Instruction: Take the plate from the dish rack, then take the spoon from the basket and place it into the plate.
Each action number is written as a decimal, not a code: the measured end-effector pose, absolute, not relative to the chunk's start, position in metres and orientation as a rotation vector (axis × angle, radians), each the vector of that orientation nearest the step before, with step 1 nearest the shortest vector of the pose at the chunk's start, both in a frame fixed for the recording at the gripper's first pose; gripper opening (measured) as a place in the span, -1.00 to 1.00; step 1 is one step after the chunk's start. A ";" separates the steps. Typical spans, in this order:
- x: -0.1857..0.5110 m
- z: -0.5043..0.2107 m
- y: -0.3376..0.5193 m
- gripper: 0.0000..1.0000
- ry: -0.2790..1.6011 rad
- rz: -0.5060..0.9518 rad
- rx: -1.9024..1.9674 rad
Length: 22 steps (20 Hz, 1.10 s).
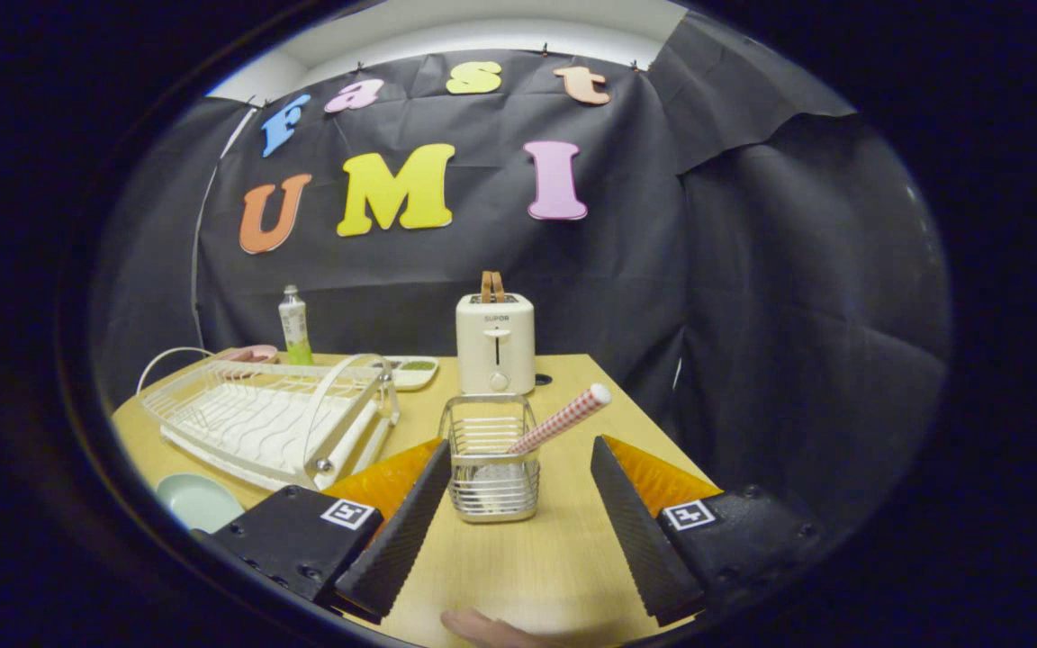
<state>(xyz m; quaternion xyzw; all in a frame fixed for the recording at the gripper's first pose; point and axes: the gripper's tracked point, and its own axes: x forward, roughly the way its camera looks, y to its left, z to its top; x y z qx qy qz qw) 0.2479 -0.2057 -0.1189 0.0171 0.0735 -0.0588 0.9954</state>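
Jaws gaping, I'm lining my gripper [518, 490] up on the red-checked spoon handle [562, 419] leaning from the steel wire basket [490, 459]; pale-green round plate [199, 500] is waiting beside.

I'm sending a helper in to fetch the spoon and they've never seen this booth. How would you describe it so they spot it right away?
Start at the cream toaster at the back of the wooden table. Right in front of it stands a small wire basket, just ahead of the open gripper. The spoon is the one thing in it, its red-and-white checked handle leaning out over the rim.
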 end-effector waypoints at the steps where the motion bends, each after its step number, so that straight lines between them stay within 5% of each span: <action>1: 0.256 -0.115 -0.210 1.00 0.134 -0.125 0.047; 4: 0.279 -0.109 -0.219 0.81 0.119 -0.132 0.071; 7: 0.292 -0.110 -0.208 0.01 0.116 -0.066 0.054; 11: 0.297 -0.099 -0.189 -0.53 0.088 -0.009 0.040; 22: 0.277 -0.018 -0.179 -0.63 -0.037 -0.072 0.014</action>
